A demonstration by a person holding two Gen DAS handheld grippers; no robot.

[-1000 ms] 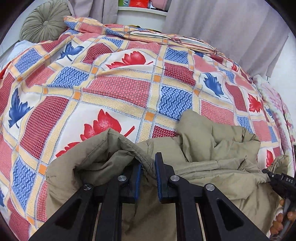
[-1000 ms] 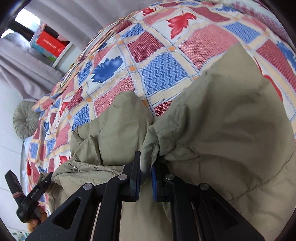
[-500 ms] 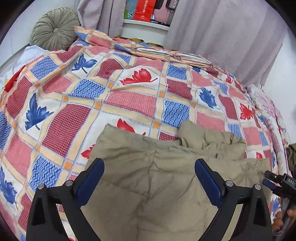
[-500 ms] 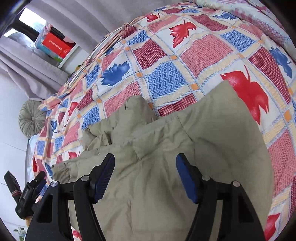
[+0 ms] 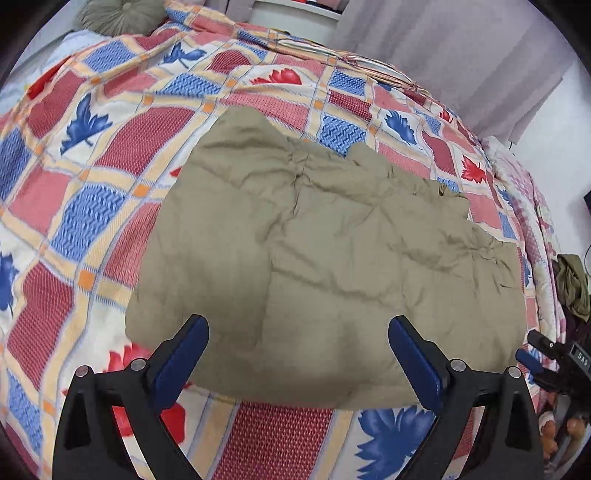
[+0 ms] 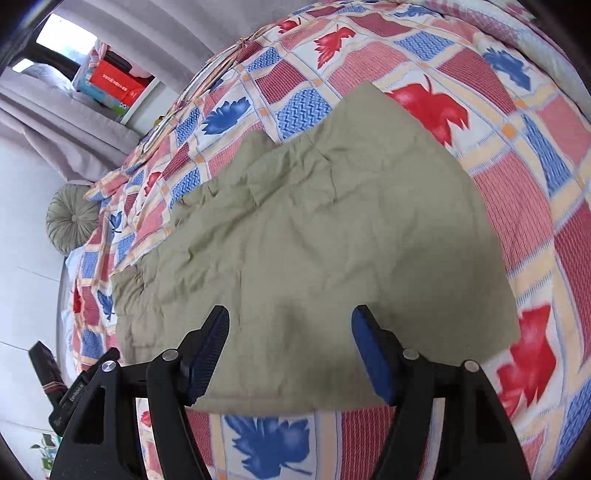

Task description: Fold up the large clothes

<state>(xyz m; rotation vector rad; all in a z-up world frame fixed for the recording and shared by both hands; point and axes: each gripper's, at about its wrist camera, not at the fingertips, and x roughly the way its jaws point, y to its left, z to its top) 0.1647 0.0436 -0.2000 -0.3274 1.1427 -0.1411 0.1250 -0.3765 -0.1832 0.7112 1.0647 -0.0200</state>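
Observation:
A khaki padded garment (image 5: 314, 240) lies spread flat in a wide, creased slab on the patchwork leaf-print bedspread (image 5: 92, 206). My left gripper (image 5: 298, 325) hovers over its near edge, blue pads wide apart and nothing between them. In the right wrist view the same garment (image 6: 314, 240) stretches away to the left. My right gripper (image 6: 291, 314) stands open above its near hem, touching nothing. The hem runs straight just beyond both pairs of fingers.
A round olive cushion (image 5: 118, 14) sits at the head of the bed. Grey curtains (image 5: 461, 55) and a shelf with a red box (image 6: 118, 85) stand behind the bed. A dark green cloth heap (image 5: 572, 284) hangs off the bed's right side, beside the other tool's body (image 5: 561, 358).
Both grippers were shut on bunched folds of the garment, then opened and let go. They have since drawn back toward me, and the garment now lies flat.

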